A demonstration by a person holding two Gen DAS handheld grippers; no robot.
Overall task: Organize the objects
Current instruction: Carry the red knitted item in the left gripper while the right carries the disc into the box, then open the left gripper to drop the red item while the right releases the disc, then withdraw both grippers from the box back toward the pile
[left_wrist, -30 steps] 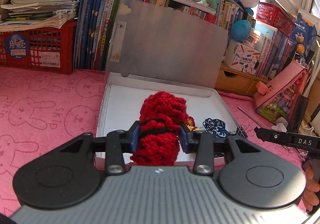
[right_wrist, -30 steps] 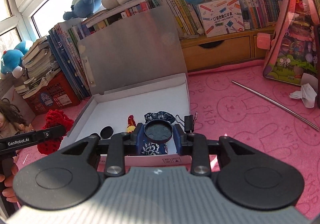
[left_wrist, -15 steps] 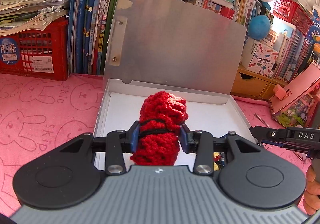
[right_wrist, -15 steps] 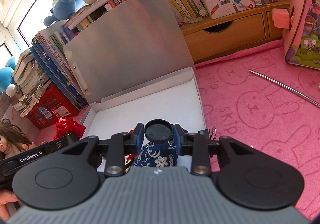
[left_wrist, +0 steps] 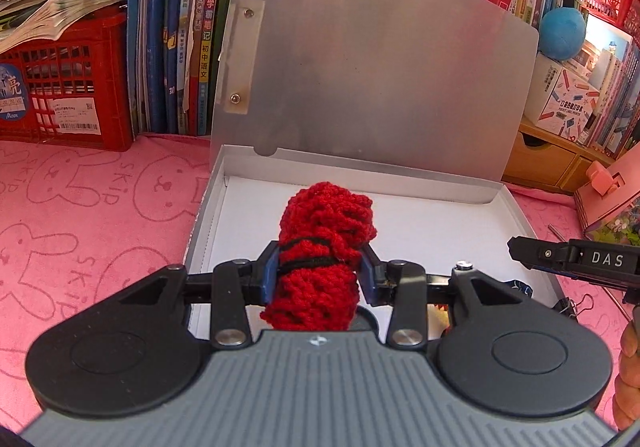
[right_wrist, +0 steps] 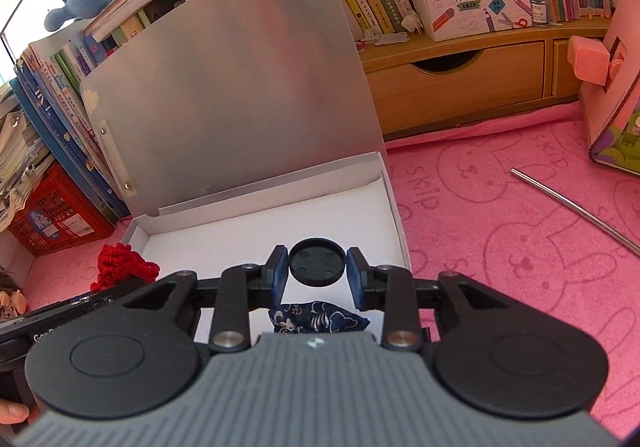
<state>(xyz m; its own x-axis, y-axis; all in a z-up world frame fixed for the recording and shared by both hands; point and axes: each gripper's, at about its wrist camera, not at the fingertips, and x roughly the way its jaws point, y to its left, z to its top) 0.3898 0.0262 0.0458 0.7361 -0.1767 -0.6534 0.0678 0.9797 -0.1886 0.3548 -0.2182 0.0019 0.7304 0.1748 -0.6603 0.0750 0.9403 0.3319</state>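
Observation:
My left gripper (left_wrist: 320,271) is shut on a red knitted roll (left_wrist: 324,223) tied with a black band, and holds it over the front left of the open box (left_wrist: 204,215). The box has a white floor and a silver lid (left_wrist: 380,67) standing up at the back. My right gripper (right_wrist: 317,267) is shut on a black round cap (right_wrist: 317,261) over the box's (right_wrist: 256,223) front right part. Under that gripper a blue patterned cloth pouch (right_wrist: 316,321) lies inside the box. The red roll (right_wrist: 120,267) also shows at the left of the right wrist view.
Pink rabbit-print cloth (left_wrist: 92,215) covers the table. Behind the box stand books (left_wrist: 180,27), a red crate (left_wrist: 68,87) and wooden drawers (right_wrist: 456,83). A metal rod (right_wrist: 576,211) and a pink house-shaped box (right_wrist: 616,87) lie right. A binder clip (left_wrist: 576,305) sits by the box's right edge.
Both grippers have moved forward and slightly down over the box with their loads. The small items at the box's front have slipped beneath the grippers. Neither grip has changed.

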